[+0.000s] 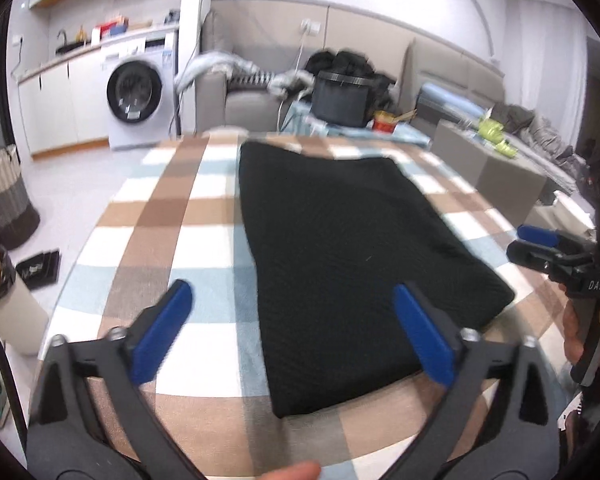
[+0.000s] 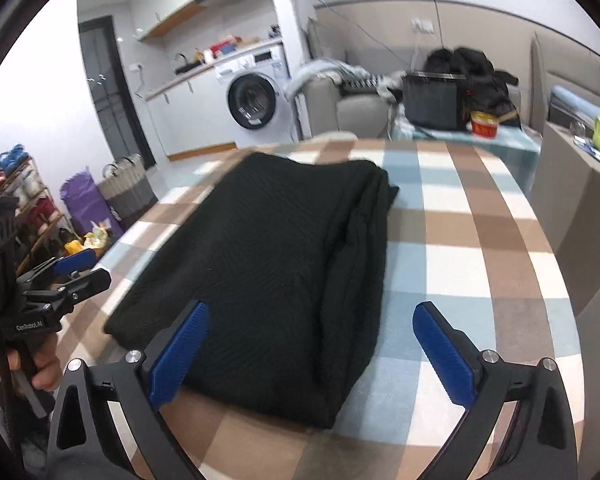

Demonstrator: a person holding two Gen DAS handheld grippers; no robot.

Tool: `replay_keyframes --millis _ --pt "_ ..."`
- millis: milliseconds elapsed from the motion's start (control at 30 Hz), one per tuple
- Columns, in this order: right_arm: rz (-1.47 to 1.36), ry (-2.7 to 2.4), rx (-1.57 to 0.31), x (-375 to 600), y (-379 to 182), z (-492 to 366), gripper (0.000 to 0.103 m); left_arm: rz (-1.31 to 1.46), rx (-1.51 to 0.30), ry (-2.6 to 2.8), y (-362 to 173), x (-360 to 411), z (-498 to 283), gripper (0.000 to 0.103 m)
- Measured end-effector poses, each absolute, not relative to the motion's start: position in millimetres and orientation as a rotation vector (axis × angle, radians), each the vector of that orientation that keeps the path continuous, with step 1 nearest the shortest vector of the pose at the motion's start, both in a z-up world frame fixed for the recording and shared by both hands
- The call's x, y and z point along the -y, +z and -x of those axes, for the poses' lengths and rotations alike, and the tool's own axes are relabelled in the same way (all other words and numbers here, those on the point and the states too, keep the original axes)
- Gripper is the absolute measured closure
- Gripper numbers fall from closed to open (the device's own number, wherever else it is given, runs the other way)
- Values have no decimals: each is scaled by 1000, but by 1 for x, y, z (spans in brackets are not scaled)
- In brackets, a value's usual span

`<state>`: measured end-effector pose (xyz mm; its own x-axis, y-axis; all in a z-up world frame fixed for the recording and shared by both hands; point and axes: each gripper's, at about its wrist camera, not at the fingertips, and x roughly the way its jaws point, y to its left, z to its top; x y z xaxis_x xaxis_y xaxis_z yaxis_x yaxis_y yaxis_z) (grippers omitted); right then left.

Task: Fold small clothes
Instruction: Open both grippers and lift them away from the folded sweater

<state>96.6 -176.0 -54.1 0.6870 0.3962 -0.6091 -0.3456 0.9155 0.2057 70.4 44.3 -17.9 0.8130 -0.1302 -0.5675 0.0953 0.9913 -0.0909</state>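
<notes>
Folded black garment [image 1: 352, 248] flat on the checked cloth [image 1: 188, 216], both grippers spread and holding nothing.

The garment lies as a thick rectangle in the middle of the cloth-covered table, its long side running away from the cameras; in the right wrist view its layered fold edges [image 2: 364, 248] show along the right side. The left gripper [image 1: 292, 332] hovers at the near end, jaws wide apart, the right pad [image 1: 420, 332] over the garment's near corner, the left pad over bare cloth. The right gripper [image 2: 312, 344] is likewise wide open at the near edge, its left pad [image 2: 180, 352] over the garment, the other over the cloth. Whether any pad touches the fabric cannot be told. Beyond the table stand a dark bin [image 1: 340, 98], a sofa [image 1: 236, 100] and a washing machine [image 1: 136, 98].
</notes>
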Motion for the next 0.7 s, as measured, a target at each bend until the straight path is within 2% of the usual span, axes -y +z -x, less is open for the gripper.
replay_keyframes --millis 400,700 --pt "-37 467 -537 160 -50 -64 0 38 -524 -64 -22 -38 -50 1" --pt "-34 480 -499 155 -57 -62 0 80 -496 -63 -29 -48 -52 1"
